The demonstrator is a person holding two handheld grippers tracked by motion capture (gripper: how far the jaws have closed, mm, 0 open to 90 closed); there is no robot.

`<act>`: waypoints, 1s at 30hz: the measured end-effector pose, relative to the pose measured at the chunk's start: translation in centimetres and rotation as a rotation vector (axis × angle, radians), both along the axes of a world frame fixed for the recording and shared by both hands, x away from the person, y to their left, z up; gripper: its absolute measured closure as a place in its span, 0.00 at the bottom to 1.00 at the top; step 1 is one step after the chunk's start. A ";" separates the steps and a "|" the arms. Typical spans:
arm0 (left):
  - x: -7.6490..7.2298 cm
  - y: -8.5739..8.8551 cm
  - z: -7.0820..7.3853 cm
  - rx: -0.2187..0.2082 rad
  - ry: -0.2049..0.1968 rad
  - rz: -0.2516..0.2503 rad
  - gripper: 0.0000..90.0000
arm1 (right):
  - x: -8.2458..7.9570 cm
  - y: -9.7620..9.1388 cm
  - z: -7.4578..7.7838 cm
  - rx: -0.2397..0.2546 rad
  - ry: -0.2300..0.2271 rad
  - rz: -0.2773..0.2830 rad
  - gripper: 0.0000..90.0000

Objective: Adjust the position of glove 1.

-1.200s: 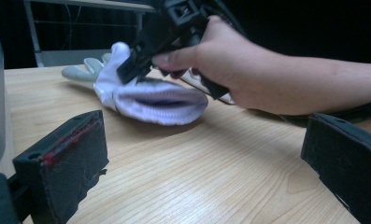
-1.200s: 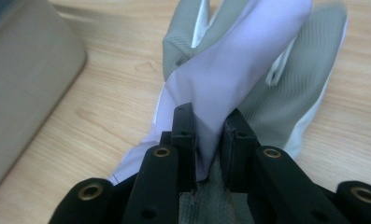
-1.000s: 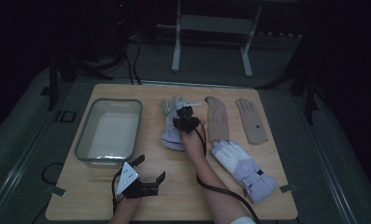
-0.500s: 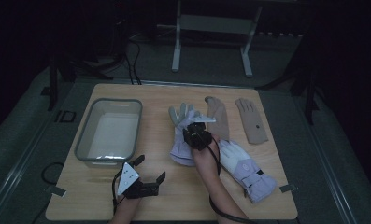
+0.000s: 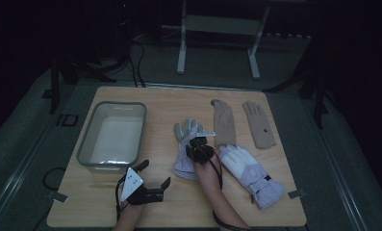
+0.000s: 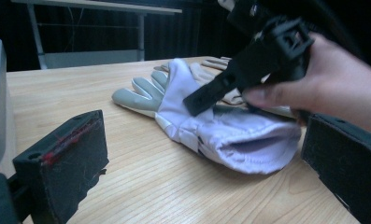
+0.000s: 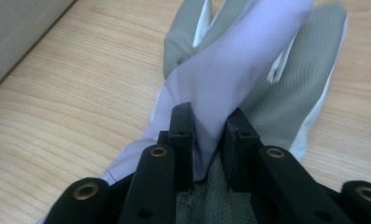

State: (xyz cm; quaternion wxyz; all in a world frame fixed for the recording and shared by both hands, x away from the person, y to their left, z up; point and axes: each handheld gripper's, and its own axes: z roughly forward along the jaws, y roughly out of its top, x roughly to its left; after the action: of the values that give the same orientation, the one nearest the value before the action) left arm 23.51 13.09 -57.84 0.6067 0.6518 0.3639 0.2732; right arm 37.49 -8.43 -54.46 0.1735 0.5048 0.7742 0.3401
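Running from left to right, the wooden worktop [image 5: 97, 202] carries a clear plastic bin [image 5: 112, 134] near its left edge, with bare wood between the bin and the gloves at the middle. The strip along the near edge is open except where the two hands come in. Past the worktop the floor is dark, and a metal stand [image 5: 217, 43] rises well beyond the far edge.

The left claw [image 5: 155, 179] rests low on the worktop just in front of the bin's near corner, jaws spread wide with nothing between them. In the left gripper view its two padded jaws frame the open cuff of the lavender ski glove [image 6: 206, 121], which lies apart from them on the wood.

That lavender ski glove [image 5: 188, 154] lies flat near the centre, cuff toward the person, fingers pointing away. The right claw [image 5: 199, 147] sits on top of it, and in the right gripper view its jaws pinch a raised fold of the lavender fabric [image 7: 211, 140]; those jaws have just been opening slightly, the fold between them.

The glove has grey ribbed palm and finger panels with white trim. Just beside it on the right lies its mate [image 5: 248, 173], angled toward the near right corner. Two tan gloves [image 5: 224, 122] [image 5: 258, 124] lie farther back, side by side.
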 end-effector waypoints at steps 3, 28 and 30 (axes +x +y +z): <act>0.0 0.0 0.0 -0.001 0.003 0.000 0.01 | 0.0 -0.2 -0.2 0.014 -0.006 0.003 0.83; 0.0 0.1 0.0 -0.007 0.006 -0.004 0.01 | -0.7 -3.5 7.9 -0.009 -0.136 0.158 0.49; 0.1 0.1 0.0 -0.007 0.007 -0.003 0.01 | -0.6 -4.5 8.9 0.013 -0.145 0.166 0.43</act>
State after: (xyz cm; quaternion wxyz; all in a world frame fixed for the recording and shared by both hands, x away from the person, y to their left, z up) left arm 23.57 13.15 -57.84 0.6083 0.6512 0.3658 0.2687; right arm 36.87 -12.94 -45.54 0.1973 0.4142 0.7965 0.3938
